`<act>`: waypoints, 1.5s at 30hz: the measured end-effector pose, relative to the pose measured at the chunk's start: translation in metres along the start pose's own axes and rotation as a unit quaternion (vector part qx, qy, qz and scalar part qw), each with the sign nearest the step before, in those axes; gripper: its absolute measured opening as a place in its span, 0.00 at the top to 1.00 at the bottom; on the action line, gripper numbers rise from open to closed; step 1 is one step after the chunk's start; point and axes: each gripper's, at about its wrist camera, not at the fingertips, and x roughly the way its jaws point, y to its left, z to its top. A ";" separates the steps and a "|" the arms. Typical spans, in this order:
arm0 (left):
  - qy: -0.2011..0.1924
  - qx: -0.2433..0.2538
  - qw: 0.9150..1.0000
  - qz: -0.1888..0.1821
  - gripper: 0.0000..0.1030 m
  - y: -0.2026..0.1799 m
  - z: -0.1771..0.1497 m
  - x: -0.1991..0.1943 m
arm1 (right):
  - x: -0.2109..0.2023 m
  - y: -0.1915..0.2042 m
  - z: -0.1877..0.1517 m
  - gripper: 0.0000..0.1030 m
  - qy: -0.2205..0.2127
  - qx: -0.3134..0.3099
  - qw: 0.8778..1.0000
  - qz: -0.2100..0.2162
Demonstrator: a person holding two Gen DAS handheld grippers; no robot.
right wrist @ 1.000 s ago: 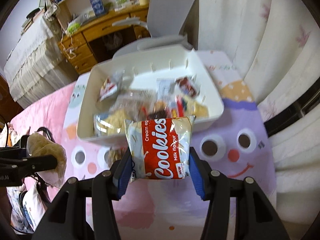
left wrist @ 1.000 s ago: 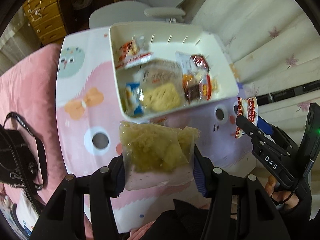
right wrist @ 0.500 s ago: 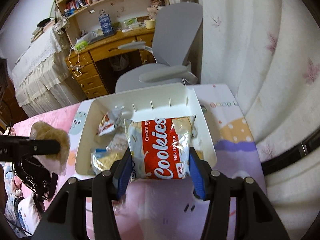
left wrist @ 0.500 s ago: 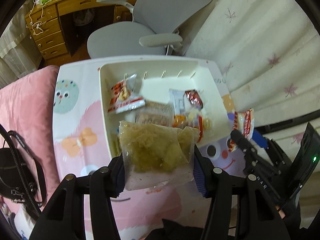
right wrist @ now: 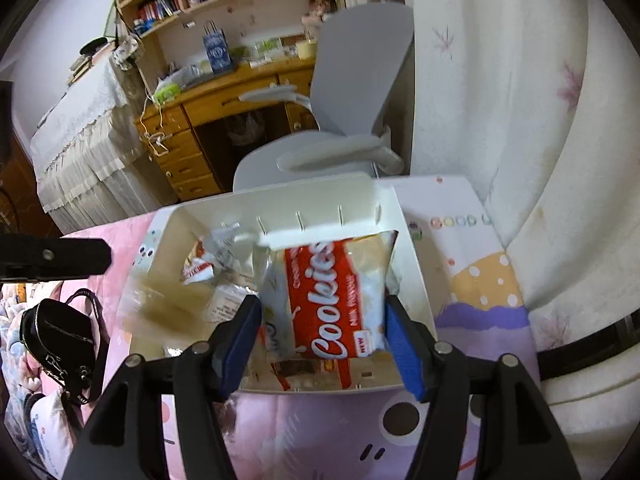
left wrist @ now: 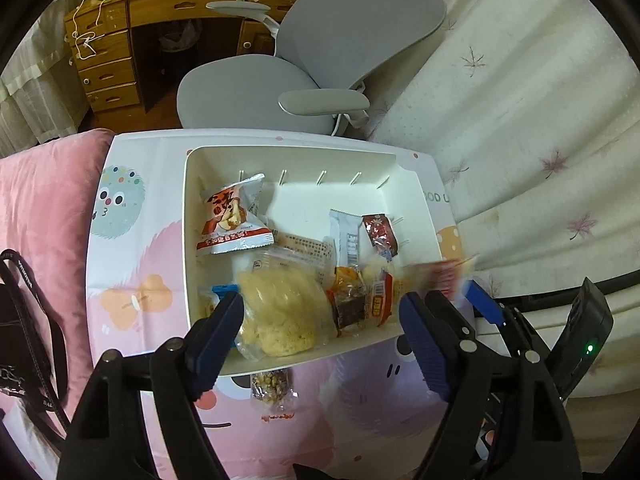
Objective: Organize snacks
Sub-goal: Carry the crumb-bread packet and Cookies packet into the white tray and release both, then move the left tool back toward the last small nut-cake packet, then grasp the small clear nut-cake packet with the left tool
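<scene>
A white bin (left wrist: 192, 240) with several snack packets stands on the cartoon-print table. My left gripper (left wrist: 320, 336) is open and empty above the bin's near edge; a clear bag of yellow crisps (left wrist: 280, 312) lies in the bin below it. My right gripper (right wrist: 324, 340) has its jaws spread, and the red Cookies pack (right wrist: 336, 296) sits tilted between them over the bin (right wrist: 412, 280), looking loose. The right gripper also shows blurred at the bin's right in the left wrist view (left wrist: 460, 292). A small nut bar (left wrist: 272, 388) lies on the table before the bin.
A grey office chair (left wrist: 280, 80) and a wooden desk (left wrist: 120, 40) stand behind the table. A pink cushion (left wrist: 40, 208) and a black bag (right wrist: 60, 344) lie to the left. A curtain (left wrist: 540, 120) hangs on the right.
My left gripper opened and the crisps bag dropped into the bin. My right gripper moved forward over the bin and its jaws widened around the Cookies pack.
</scene>
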 end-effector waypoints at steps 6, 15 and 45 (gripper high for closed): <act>0.008 -0.009 1.000 0.014 0.23 0.006 -0.013 0.001 | 0.001 -0.007 -0.004 0.39 0.006 0.005 1.000 0.011; 0.030 -0.020 0.999 0.024 0.23 0.019 -0.051 0.004 | -0.013 -0.014 -0.009 0.39 0.011 0.005 1.000 0.017; 0.034 -0.061 0.997 0.034 0.27 0.046 -0.142 0.114 | 0.010 -0.062 -0.089 0.37 0.161 0.021 0.986 -0.032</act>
